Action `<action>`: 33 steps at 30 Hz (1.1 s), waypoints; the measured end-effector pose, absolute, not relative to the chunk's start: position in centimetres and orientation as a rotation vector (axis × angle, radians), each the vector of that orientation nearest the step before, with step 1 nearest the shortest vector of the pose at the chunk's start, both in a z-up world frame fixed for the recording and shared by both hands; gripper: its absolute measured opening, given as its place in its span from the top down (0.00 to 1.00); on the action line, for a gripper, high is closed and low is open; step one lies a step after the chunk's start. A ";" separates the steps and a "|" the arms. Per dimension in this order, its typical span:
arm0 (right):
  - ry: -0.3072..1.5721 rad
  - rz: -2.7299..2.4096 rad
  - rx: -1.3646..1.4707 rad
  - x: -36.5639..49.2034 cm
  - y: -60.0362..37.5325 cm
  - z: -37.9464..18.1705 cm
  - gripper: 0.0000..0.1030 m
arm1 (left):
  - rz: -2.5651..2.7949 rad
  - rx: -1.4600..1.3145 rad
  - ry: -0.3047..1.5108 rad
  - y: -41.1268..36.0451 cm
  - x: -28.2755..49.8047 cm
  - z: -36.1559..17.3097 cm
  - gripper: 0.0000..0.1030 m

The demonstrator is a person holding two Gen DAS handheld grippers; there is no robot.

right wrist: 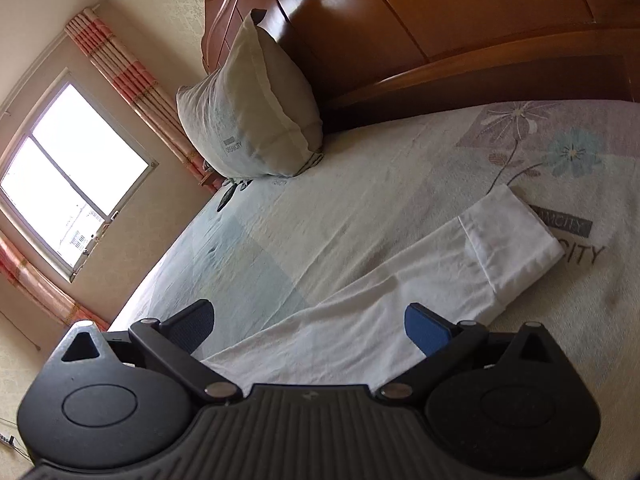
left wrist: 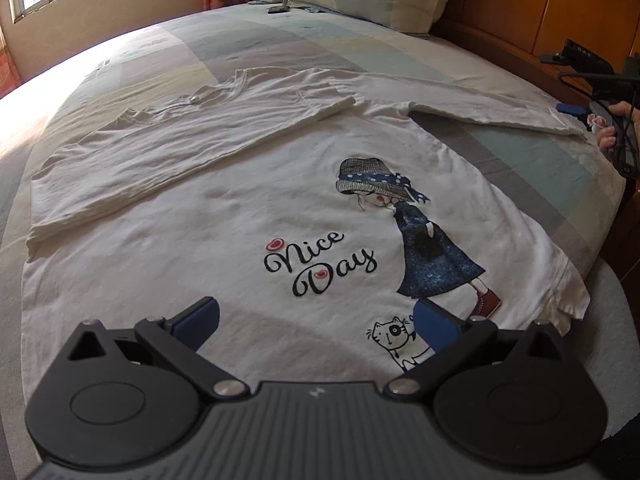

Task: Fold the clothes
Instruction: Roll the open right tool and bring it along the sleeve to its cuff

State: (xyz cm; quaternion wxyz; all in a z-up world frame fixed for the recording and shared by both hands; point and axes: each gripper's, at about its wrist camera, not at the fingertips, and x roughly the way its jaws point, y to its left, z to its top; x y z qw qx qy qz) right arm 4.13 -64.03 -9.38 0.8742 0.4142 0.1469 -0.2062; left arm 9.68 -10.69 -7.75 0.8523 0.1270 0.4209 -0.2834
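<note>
Left claw [left wrist: 316, 320], blue-padded fingers spread wide and empty, hovers over the hem of the white long-sleeved cotton shirt printed "Nice Day" [left wrist: 248, 216], which lies flat on the pastel patchwork bedsheet [left wrist: 240, 48]. One sleeve is folded across the shirt's chest; the other sleeve [right wrist: 400, 288] stretches out sideways. Right claw [right wrist: 310, 326], likewise spread and holding nothing, hangs above that outstretched sleeve. Beyond, a pale cream pillow [right wrist: 252, 112] leans against the orange-brown wooden headboard [right wrist: 440, 20]; a bright window [right wrist: 68, 168] lies farthest.
</note>
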 end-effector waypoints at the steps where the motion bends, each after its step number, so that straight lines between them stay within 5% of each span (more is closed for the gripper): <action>1: 0.312 -0.432 0.879 5.0 -65.3 -9.4 0.00 | -0.593 0.270 0.889 -10.8 9.7 -7.8 0.01; 8: 0.462 -0.503 0.963 8.2 -70.9 -12.6 0.00 | -0.570 0.275 0.919 -11.0 10.3 -8.6 0.01; 14: 0.395 -0.484 0.861 3.3 -68.6 -13.1 0.01 | -0.591 0.283 0.929 -11.6 10.7 -9.1 0.01; 20: 0.573 -0.540 0.544 8.7 -63.4 -9.1 0.00 | -0.607 0.274 0.911 -11.9 10.2 -8.8 0.01; 25: 0.770 -0.675 0.286 14.8 -58.6 -12.5 0.00 | -0.600 0.275 0.901 -11.3 9.5 -8.5 0.01; 33: 0.791 -0.550 0.270 9.3 -57.2 -12.9 0.00 | -0.592 0.224 0.916 -10.2 10.1 -9.2 0.01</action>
